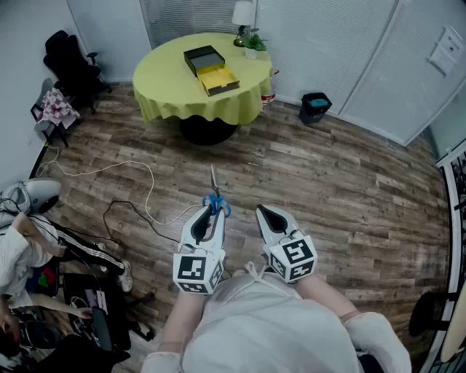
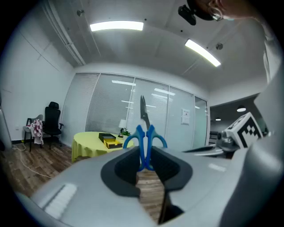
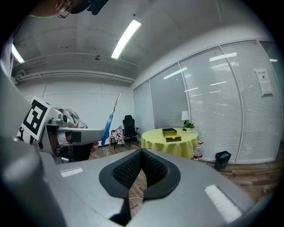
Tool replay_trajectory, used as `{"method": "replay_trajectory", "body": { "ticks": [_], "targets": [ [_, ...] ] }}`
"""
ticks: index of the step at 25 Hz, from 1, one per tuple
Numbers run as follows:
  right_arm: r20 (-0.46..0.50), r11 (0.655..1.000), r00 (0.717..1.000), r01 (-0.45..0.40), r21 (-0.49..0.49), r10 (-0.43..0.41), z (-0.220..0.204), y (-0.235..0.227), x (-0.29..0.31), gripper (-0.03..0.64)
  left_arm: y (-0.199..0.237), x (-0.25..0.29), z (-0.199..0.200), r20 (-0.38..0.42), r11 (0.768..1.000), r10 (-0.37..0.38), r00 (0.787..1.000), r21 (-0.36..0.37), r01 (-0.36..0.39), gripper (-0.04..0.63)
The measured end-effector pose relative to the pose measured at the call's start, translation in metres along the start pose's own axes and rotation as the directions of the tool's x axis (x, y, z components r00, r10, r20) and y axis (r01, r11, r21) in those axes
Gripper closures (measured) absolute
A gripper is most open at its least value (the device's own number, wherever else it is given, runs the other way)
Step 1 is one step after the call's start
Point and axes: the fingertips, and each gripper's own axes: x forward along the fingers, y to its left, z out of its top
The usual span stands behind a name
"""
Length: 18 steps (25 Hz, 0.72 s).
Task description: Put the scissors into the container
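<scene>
Scissors (image 1: 215, 201) clamped in L gripper (image 1: 210, 214), blades fwd.

Blue scissors (image 2: 143, 150) upright, container (image 1: 210, 69) well apart

Counting as I go: I've got two tongs, the left tongs (image 1: 210, 213) and the right tongs (image 1: 269, 216). One pair of scissors (image 1: 215, 198). One table (image 1: 164, 80). One container (image 1: 210, 69), one lamp (image 1: 242, 14), one potted plant (image 1: 254, 45). One bin (image 1: 314, 107), one bottle (image 1: 269, 95). Chairs, I make two: one office chair (image 1: 69, 62), one draped chair (image 1: 52, 111).
</scene>
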Motion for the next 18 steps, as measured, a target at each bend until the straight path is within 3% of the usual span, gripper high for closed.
{"method": "replay_trajectory", "body": {
  "ticks": [18],
  "targets": [
    [-0.045, 0.999, 0.998, 0.036, 0.037, -0.034, -0.011, -0.010, 0.009, 0.617, 0.007, 0.015, -0.003, -0.006, 0.999, -0.011, 1.000, -0.040, 0.011, 0.511]
  ]
}}
